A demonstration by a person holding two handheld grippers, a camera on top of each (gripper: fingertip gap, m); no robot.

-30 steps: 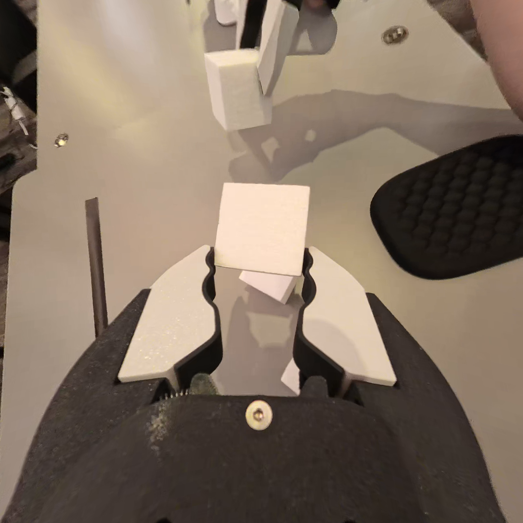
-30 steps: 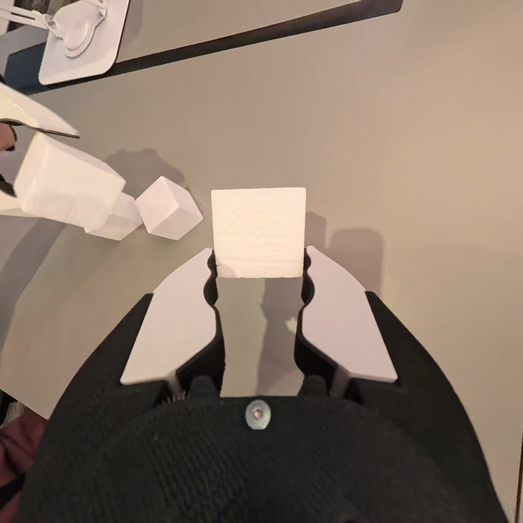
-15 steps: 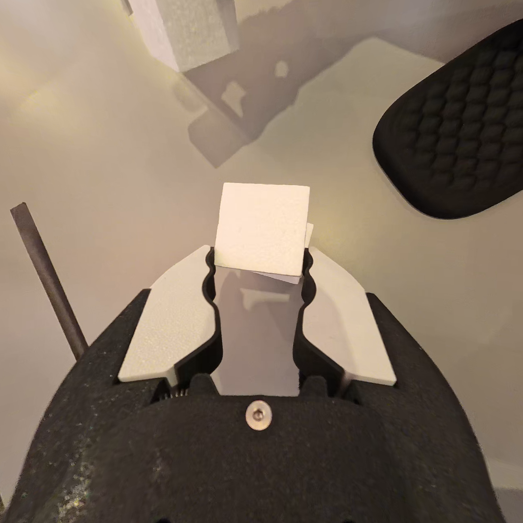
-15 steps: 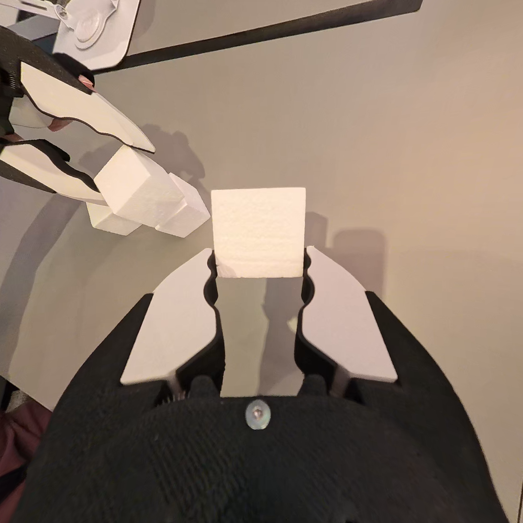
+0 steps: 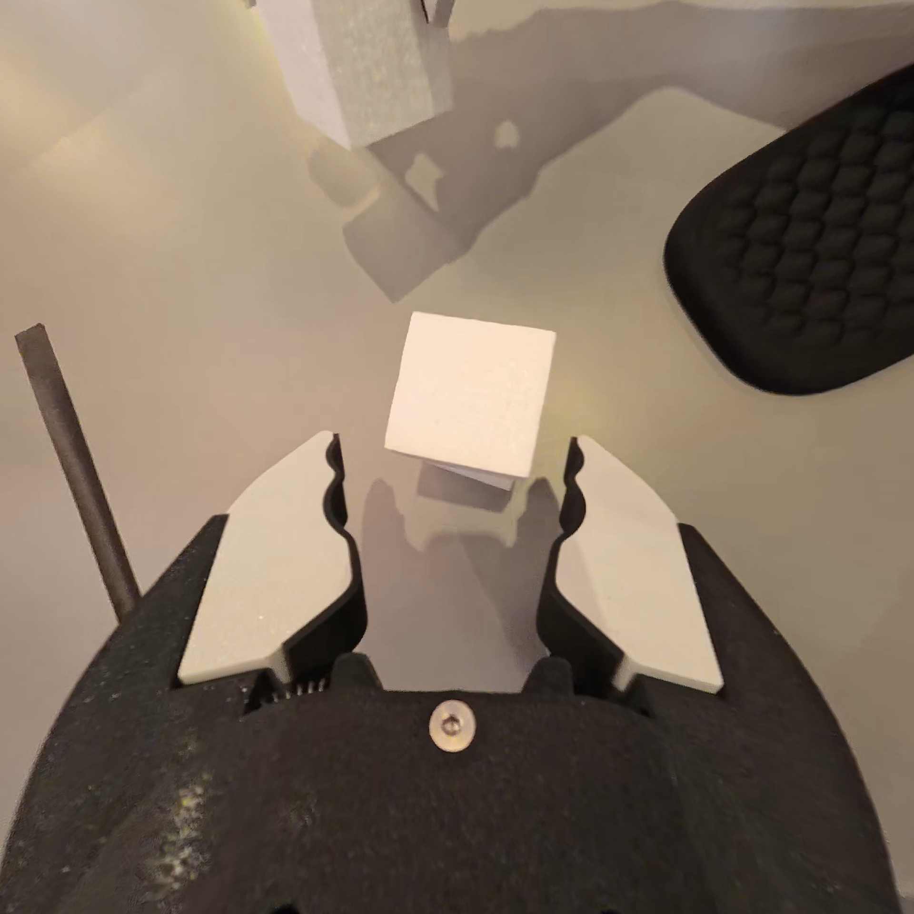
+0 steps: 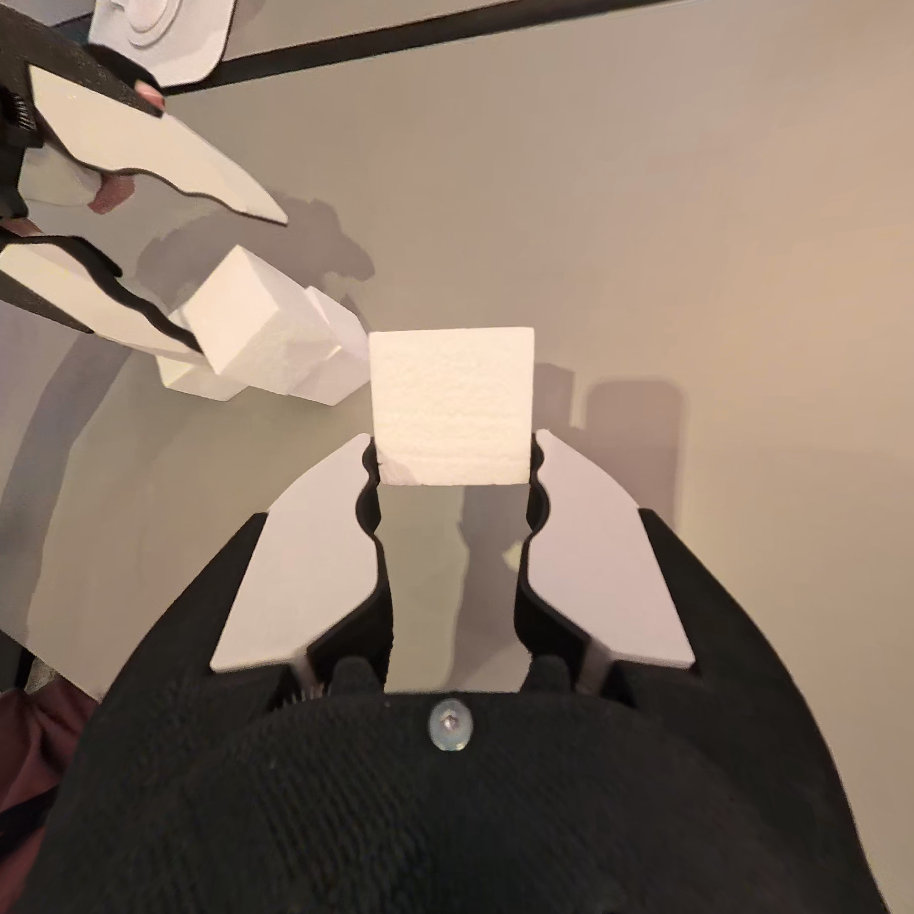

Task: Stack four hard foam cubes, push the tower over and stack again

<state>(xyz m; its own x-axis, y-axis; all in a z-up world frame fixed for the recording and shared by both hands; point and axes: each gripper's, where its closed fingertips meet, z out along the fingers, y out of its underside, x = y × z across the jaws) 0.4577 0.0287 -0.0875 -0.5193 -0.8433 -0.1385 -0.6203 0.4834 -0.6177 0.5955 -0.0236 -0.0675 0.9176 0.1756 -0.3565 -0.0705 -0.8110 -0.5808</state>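
Observation:
My left gripper [image 5: 455, 445] is open, its fingers on either side of a white foam cube [image 5: 470, 400] and apart from it. That cube sits twisted on a second cube [image 5: 472, 482], which is mostly hidden beneath it. In the right wrist view the left gripper [image 6: 242, 284] is open around this top cube [image 6: 252, 321], which sits on the lower cube [image 6: 341, 371], with a third cube [image 6: 193, 383] beside them on the table. My right gripper [image 6: 452, 445] is shut on a fourth cube [image 6: 452, 405] held above the table. It also shows in the left wrist view [image 5: 366, 64].
A black honeycomb-textured pad [image 5: 791, 247] lies to the right of the stack. A dark strip [image 5: 74, 470] runs along the left. A white plate [image 6: 163, 34] and a dark gap [image 6: 445, 39] lie at the far edge of the beige table [image 6: 692, 247]. My hands' fingertips stand some 15 cm from each other.
My left gripper carried its cube over a cube on the table, set it on top and opened. My right gripper kept its cube and came closer to the stack.

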